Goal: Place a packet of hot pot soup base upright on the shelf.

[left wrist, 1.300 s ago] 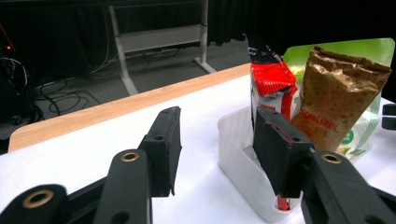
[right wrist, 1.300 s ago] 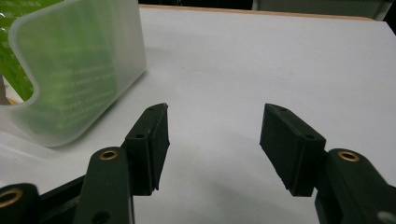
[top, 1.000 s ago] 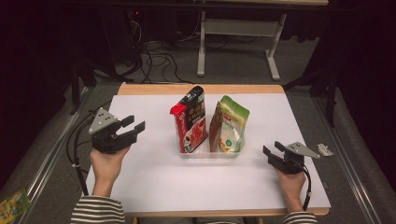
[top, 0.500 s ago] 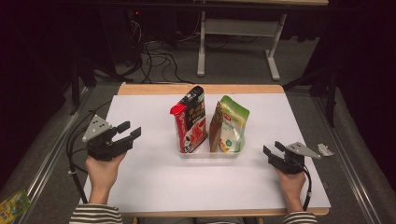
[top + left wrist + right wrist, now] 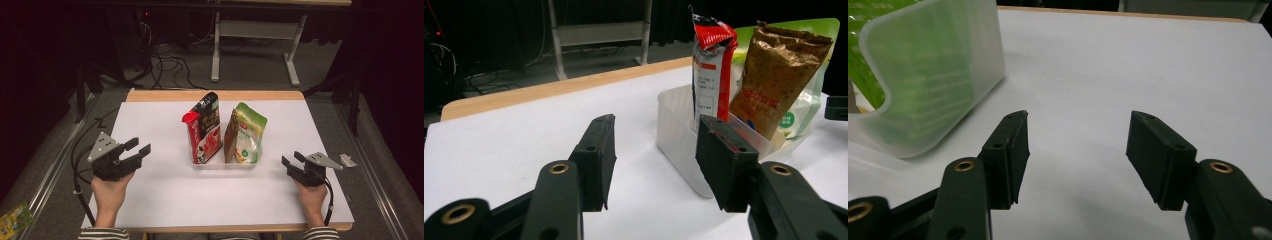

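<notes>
- Translucent plastic tub (image 5: 222,165) sits mid-table w/ three snack packs standing in it: red pouch (image 5: 204,129), brown pouch (image 5: 231,136), green pouch (image 5: 251,134) – all upright, leaning a bit.
- Left gripper (image 5: 131,151): jaws apart, nothing between the pads, well left of the tub. In the left gripper view the jaws (image 5: 656,162) aim at the tub's near wall w/ the red pouch just behind it.
- Right gripper (image 5: 290,161): jaws wide, empty, resting low by the table's right side, near the tub's right end but not touching. Right gripper view shows the tub corner (image 5: 938,80) up close, off to one side of the jaws.
- Step in hand, my read: approach / line-up, no grasp yet. Left looks like the working hand, right parked.
- Next move prob calls for: lift left above the tub rim, come at the red pouch's top edge, square the jaws to its thin faces, close gently – foil will crumple & neighbours may tip.
- Surface: white sheet (image 5: 165,200) over a wooden tabletop (image 5: 165,95), wood showing at far & near edges.
- Room: dark; grey floor, cables (image 5: 165,62) trailing behind, a white desk frame (image 5: 255,40) beyond. Small paper scrap (image 5: 348,160) at the right edge, a green wrapper (image 5: 12,222) on the floor bottom-left.
</notes>
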Tool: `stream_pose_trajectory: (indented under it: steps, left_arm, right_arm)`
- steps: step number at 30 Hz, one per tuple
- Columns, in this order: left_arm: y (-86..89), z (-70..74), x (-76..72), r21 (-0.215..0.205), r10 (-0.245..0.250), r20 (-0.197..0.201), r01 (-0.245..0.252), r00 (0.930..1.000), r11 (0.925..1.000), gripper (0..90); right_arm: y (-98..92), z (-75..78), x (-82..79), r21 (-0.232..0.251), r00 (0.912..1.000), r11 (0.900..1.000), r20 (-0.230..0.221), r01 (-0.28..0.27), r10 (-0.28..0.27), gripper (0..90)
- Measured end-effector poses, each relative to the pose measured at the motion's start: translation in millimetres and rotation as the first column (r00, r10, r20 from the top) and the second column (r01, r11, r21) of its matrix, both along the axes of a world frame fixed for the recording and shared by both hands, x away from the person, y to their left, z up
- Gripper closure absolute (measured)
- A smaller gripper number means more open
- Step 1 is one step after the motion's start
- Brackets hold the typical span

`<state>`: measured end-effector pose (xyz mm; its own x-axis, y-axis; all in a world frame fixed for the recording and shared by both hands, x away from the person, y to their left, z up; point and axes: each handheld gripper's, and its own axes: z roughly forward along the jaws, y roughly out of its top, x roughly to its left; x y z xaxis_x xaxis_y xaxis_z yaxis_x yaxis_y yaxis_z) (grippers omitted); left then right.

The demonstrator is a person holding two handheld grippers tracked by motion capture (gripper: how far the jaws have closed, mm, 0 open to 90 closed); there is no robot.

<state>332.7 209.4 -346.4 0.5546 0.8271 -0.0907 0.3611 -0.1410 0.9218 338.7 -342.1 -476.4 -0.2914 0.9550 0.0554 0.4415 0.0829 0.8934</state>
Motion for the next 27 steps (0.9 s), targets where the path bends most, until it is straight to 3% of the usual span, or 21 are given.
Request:
stream_pose_trajectory:
  steps: [27]
  left_arm:
    - [-2.6, -25.4, -11.2, -0.003, -0.016, -0.036, 0.016, 0.9992, 0.9999, 49.5]
  right_arm:
    - [0.3, 0.0, -0.1, -0.001, 1.0, 1.0, -0.002, -0.001, 0.001, 42.3]
